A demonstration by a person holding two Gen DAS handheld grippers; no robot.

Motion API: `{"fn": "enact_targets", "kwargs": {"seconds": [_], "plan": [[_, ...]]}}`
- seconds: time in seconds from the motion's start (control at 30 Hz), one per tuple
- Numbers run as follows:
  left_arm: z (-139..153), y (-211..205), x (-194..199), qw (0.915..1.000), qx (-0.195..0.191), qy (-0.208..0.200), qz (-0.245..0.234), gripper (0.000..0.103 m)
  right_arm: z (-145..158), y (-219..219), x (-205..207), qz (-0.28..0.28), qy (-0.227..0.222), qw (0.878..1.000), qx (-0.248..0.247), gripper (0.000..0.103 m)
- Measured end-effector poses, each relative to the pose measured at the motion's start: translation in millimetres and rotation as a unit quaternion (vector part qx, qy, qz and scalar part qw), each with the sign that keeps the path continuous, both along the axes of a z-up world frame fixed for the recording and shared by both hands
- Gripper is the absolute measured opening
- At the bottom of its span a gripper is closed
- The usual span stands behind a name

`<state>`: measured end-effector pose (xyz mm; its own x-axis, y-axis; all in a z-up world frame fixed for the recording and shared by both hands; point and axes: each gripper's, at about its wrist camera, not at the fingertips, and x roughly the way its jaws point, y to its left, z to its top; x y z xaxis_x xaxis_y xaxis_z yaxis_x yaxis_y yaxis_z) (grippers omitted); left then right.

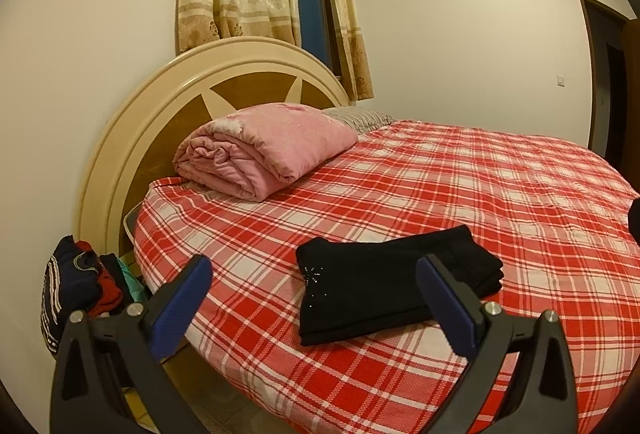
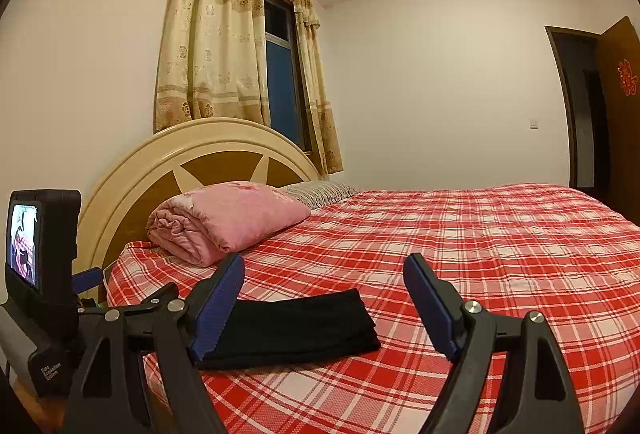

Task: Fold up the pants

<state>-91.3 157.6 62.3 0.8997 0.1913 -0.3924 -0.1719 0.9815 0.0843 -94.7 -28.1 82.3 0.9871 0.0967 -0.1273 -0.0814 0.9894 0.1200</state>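
Black pants (image 1: pixel 372 286) lie folded into a compact rectangle on the red plaid bed (image 1: pixel 500 202), near its front edge, with a small sparkly motif on the left part. My left gripper (image 1: pixel 314 276) hovers above and in front of them, open, nothing between its blue pads. In the right wrist view the same folded pants (image 2: pixel 304 330) lie flat just beyond the left finger. My right gripper (image 2: pixel 324 276) is open and empty, held a little above the bed (image 2: pixel 500 254). The left gripper's camera unit (image 2: pixel 40 254) shows at the far left of that view.
A folded pink quilt (image 1: pixel 268 150) and a striped pillow (image 1: pixel 358 116) sit by the round headboard (image 1: pixel 168 94). A pile of dark and red clothes (image 1: pixel 80 282) rests on the floor at the bed's left side. A doorway (image 2: pixel 580 106) opens at the far right.
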Motion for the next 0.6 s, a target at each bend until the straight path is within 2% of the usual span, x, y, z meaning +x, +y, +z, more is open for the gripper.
{"fn": "enact_targets", "kwargs": {"seconds": [0.3, 0.47, 0.6], "plan": [[1, -1, 1, 1.0000, -0.006, 0.002, -0.002, 0.103, 0, 0, 0, 0.000, 0.001, 1.000, 0.000, 0.083], [-1, 2, 6, 0.9984, -0.046, 0.015, -0.029, 0.103, -1, 0, 1, -0.002, 0.004, 1.000, 0.004, 0.083], [-6, 1, 11, 0.9986, -0.042, 0.021, -0.026, 0.103, -2, -1, 5, -0.001, 0.009, 1.000, 0.007, 0.083]]}}
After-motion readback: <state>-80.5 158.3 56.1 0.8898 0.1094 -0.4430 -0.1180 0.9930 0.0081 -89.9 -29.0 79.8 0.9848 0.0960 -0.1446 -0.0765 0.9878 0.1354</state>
